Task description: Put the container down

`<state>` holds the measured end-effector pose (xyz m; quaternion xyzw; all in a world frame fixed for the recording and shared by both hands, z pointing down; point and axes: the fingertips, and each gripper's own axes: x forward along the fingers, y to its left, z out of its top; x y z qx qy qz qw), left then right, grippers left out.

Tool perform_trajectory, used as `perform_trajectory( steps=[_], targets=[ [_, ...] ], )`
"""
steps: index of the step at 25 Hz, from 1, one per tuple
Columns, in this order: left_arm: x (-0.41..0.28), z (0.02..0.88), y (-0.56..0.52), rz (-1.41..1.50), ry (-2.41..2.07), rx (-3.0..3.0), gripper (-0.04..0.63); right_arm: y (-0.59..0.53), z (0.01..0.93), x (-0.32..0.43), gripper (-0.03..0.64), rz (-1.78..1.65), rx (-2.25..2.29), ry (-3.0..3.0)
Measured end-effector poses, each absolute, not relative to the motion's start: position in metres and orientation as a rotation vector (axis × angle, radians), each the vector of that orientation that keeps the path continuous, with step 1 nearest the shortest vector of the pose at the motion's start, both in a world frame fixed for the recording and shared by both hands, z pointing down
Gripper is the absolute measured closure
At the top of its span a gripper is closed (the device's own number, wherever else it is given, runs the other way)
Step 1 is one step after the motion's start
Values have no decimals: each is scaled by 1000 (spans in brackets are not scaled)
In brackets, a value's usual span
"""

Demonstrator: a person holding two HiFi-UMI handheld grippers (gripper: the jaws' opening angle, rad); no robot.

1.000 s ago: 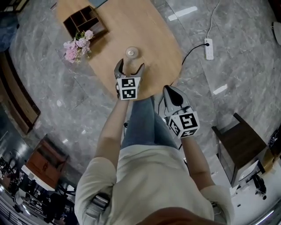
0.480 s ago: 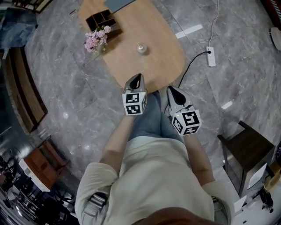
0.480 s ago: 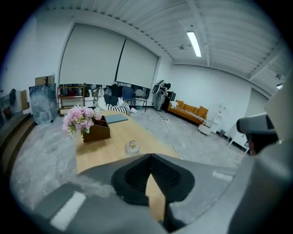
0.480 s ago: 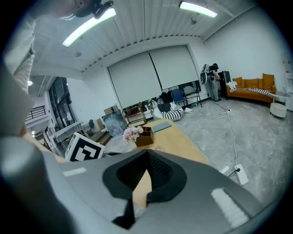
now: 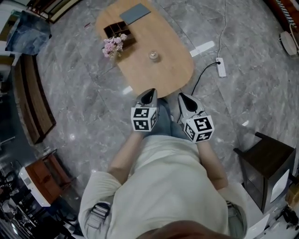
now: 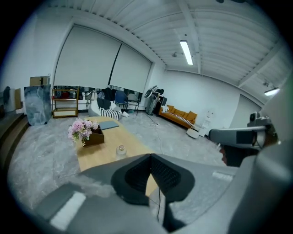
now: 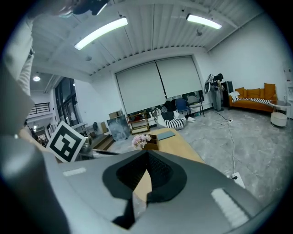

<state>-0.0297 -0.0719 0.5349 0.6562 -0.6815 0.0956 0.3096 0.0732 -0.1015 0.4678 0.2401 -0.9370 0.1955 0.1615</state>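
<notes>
The oval wooden surface (image 5: 170, 70) is standing on the marble floor ahead of the person, and everything here is being placed against it. Judging by how things are lying, the task is looking done: the container is resting on the surface and neither gripper is touching it.

The left gripper (image 5: 148, 94) is hovering just off the surface's near edge, over the person's legs. Its fingers have just been closing and are now pressing together with nothing between them. The right gripper (image 5: 184, 99) is hanging beside it, also off that near edge. Its fingers are likewise pressing together and holding nothing.

Toward the surface's far-left side a dark organiser box (image 5: 117, 30) is sitting, with pink flowers (image 5: 113, 45) leaning at its nearer corner. A flat grey-blue pad (image 5: 134, 12) is lying at the far end.

The container (image 5: 153, 56), small and clear, is standing upright near the middle of the surface. It is sitting on bare wood, apart from the flowers and well apart from both grippers. Nothing seems to be remaining beyond resting the hands.
</notes>
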Motion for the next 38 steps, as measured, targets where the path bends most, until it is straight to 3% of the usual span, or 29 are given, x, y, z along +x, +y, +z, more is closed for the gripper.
perform_trajectory(
  steps=[17,38],
  targets=[
    [6,425,-28,153,-1830,1851,594,-66,385,82,615,444,618,-2796],
    [6,424,-34,175,-1829,1872,594,-74,384,92,617,388,686,-2788]
  ],
)
